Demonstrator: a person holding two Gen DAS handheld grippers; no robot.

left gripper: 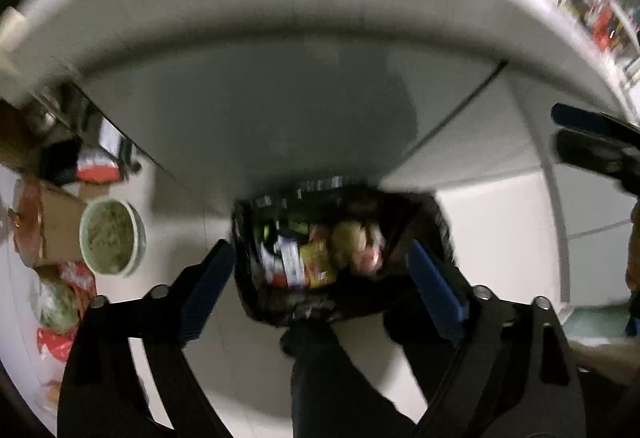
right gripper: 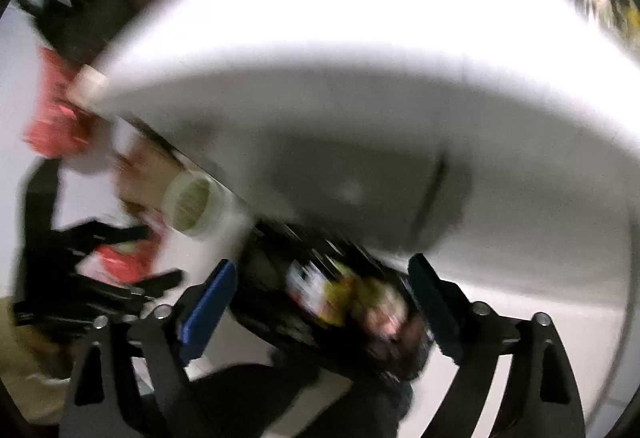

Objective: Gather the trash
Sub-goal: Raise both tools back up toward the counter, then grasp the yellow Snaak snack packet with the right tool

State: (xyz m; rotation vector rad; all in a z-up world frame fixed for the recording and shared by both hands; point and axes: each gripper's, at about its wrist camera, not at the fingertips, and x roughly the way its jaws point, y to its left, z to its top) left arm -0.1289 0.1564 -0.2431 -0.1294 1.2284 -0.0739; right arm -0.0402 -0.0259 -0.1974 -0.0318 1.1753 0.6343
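A black trash bag sits open on the pale tiled floor, its mouth showing a heap of wrappers and packets: yellow, white, red, a bit of green. It lies right at the foot of a white table, whose rounded edge curves overhead and throws a grey shadow onto the floor beneath.

The left gripper hangs over the bag with its blue-padded fingers spread wide, one on each side of the bag's mouth and nothing between them but the view down into it. The right gripper is spread the same way above the bag, holding nothing; its picture is badly smeared, so I can't say how close the pads come to the plastic. From the left camera the right gripper's tips show out at the far right, well apart from the bag.

To the left of the bag stands a round bowl with pale greenish contents, upright on the floor, near the bag but not touching. Beyond it lie a brown cardboard box and red and white wrappers, crowded along that side. A dark trouser leg comes up from below, right under the bag's near rim.

The right of the bag is bare tile; the left is cluttered, and the table edge closes in above.
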